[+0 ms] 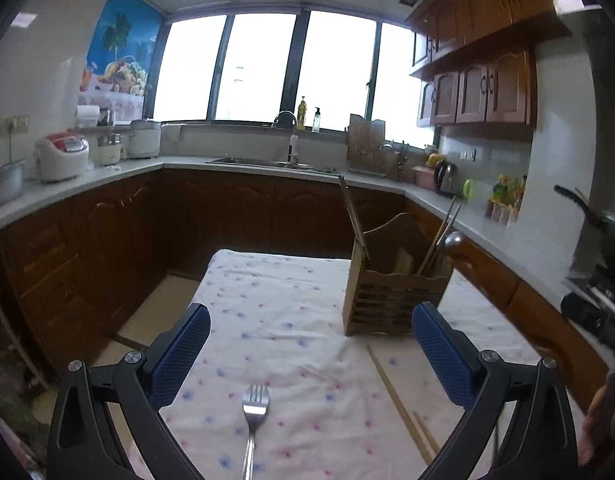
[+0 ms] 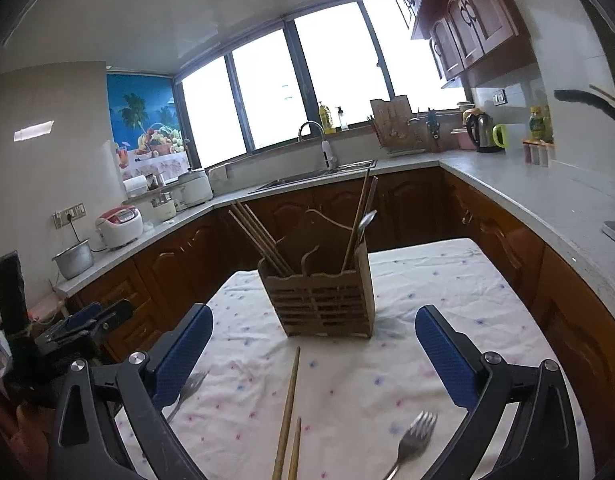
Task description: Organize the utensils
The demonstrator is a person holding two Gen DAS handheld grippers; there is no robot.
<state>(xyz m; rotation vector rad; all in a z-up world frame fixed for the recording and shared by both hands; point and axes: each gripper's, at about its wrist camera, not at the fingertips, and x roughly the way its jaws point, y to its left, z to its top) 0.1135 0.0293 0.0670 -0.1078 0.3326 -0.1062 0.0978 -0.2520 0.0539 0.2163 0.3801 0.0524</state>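
Note:
A wooden utensil holder (image 1: pixel 391 296) (image 2: pixel 323 300) stands on the cloth-covered table, with chopsticks (image 2: pixel 259 240) and a metal spoon (image 1: pixel 453 240) (image 2: pixel 365 220) in it. My left gripper (image 1: pixel 311 350) is open and empty above a metal fork (image 1: pixel 254 412) lying between its fingers. A pair of wooden chopsticks (image 1: pixel 403 404) (image 2: pixel 289 408) lies on the cloth. My right gripper (image 2: pixel 313 350) is open and empty above them. A second fork (image 2: pixel 413 440) lies at lower right, and the first fork (image 2: pixel 187 392) shows by the right gripper's left finger.
The table (image 1: pixel 275 304) has a white cloth with pink and blue dots. Dark wooden cabinets and a grey counter (image 2: pixel 527 192) wrap around it. A sink (image 1: pixel 275 162), rice cookers, a kettle and bottles stand on the counter. The left gripper (image 2: pixel 87 324) shows at left.

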